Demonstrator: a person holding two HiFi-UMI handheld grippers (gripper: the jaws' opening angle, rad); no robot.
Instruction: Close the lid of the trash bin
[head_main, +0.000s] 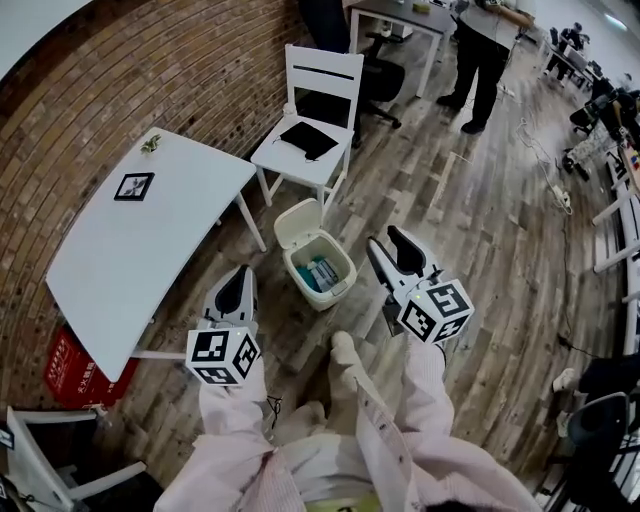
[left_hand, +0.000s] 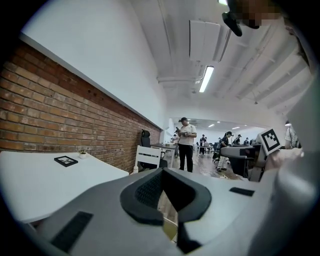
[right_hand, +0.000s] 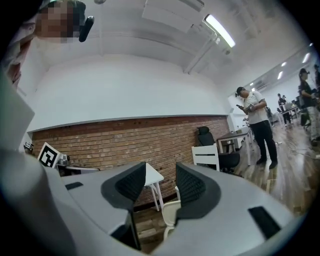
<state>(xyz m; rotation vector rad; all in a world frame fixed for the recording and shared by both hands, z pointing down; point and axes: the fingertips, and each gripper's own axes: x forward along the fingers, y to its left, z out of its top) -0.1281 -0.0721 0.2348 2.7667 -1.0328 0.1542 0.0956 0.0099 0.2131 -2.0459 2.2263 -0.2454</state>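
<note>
there, on the plank floor (head_main: 450, 230) between the two grippers, finds the cream trash bin (head_main: 338, 290), its lid (head_main: 298, 222) swung up and back, standing open on the side toward the white chair (head_main: 318, 110). shows blue and white scraps (head_main: 320, 272) inside.

holds the left gripper (head_main: 240, 275) just left of the bin, apart from it, pads clenched together at the tips with nothing between them. holds the right gripper (head_main: 385, 240) just right of the bin, likewise apart from it, jaws released wide and empty.

places a white table (head_main: 140, 250) left of the bin along the brick wall (head_main: 200, 70), with a small black-framed picture (head_main: 133, 186) and a tiny potted plant (head_main: 151, 144) on top, and a red box (head_main: 75, 368) on the floor under its near end. frames, through the gap of the right gripper's jaws in the right gripper view, a table leg (right_hand: 156, 192) and, lower down, part of the cream bin.

sets a flat black item (head_main: 308, 138) on the chair seat. wears pale pink sleeves (head_main: 230, 410) behind both marker cubes. catches, well beyond the chair, a standing person (head_main: 480, 45) in dark trousers.
</note>
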